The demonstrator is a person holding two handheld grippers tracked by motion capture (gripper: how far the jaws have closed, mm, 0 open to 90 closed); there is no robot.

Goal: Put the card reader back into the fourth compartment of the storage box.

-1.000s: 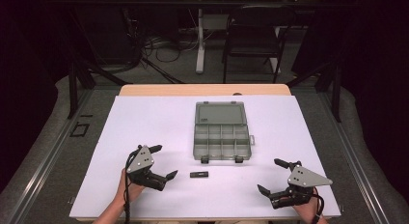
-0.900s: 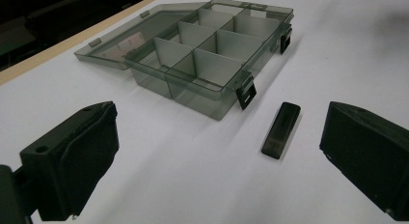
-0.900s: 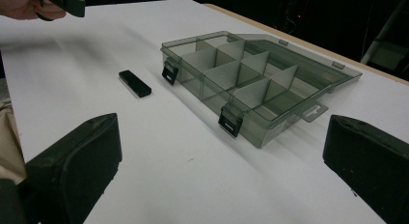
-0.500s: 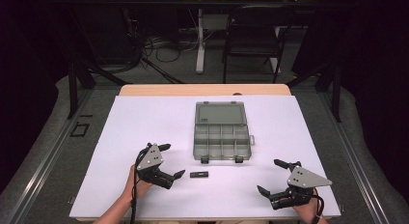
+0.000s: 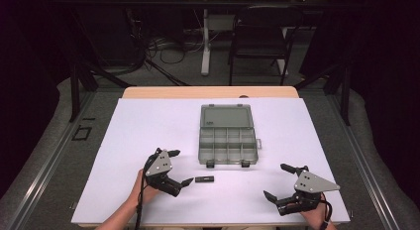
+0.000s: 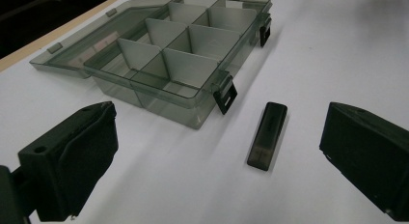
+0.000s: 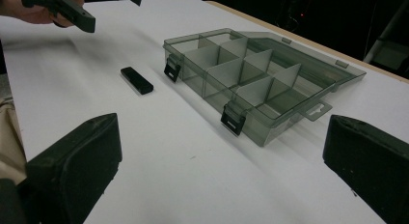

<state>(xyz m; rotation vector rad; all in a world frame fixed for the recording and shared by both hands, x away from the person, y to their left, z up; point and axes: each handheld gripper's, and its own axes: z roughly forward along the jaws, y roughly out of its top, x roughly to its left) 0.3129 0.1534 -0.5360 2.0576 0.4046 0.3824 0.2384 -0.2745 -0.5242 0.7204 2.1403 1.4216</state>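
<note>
A small black rectangular stick (image 5: 205, 179) lies flat on the white table, just in front of an open smoky-clear compartment box (image 5: 228, 152). My left gripper (image 5: 181, 167) is open, and its jaws stand a short way left of the stick without touching it. In the left gripper view the stick (image 6: 268, 135) lies ahead between the wide-apart jaws of the left gripper (image 6: 219, 151), nearer the right one. My right gripper (image 5: 275, 180) is open and empty near the front right. From the right gripper view, the stick (image 7: 137, 80) and the box (image 7: 260, 132) lie beyond the right gripper (image 7: 222, 156).
The box's compartments look empty, its lid (image 5: 225, 116) lies flat behind it, and two black latches (image 5: 210, 163) face the front. The white sheet (image 5: 148, 126) covers the table. A chair (image 5: 255, 36) and cables stand beyond the far edge.
My left gripper has moved right, closing in on the black stick. The right gripper, stick and box have stayed put.
</note>
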